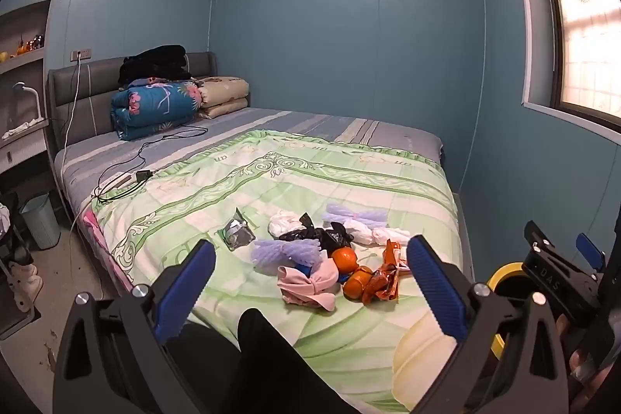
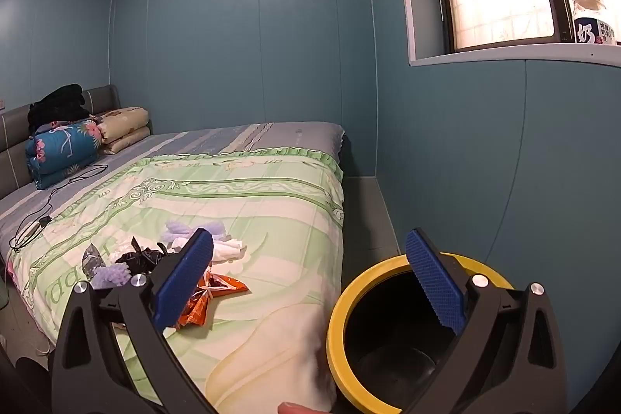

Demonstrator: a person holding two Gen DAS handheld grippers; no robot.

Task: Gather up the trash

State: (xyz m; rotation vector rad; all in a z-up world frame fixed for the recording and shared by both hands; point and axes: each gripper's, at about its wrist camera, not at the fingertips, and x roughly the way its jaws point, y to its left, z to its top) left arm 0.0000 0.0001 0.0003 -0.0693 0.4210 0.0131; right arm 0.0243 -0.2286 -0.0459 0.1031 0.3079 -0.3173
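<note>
A heap of trash lies on the green quilt (image 1: 349, 181): purple foam nets (image 1: 285, 253), white tissue wads (image 1: 285, 222), a black plastic bag (image 1: 322, 233), an orange wrapper (image 1: 384, 278), a pink crumpled piece (image 1: 306, 282), a silvery wrapper (image 1: 236, 233) and two oranges (image 1: 344, 257). My left gripper (image 1: 310, 282) hovers open just before the heap, touching nothing. My right gripper (image 2: 310, 278) stands open over the bed's corner, its right finger above the yellow-rimmed black bin (image 2: 337, 317). In the right wrist view its left finger hides part of the orange wrapper (image 2: 221, 288).
The bin stands on the floor between the bed's foot and the blue wall. A charger cable (image 1: 128, 177) lies on the bed's left side, folded quilts (image 1: 155, 107) at the headboard. A pale blue bin (image 1: 40, 226) stands left of the bed. A jar (image 2: 592, 20) sits on the windowsill.
</note>
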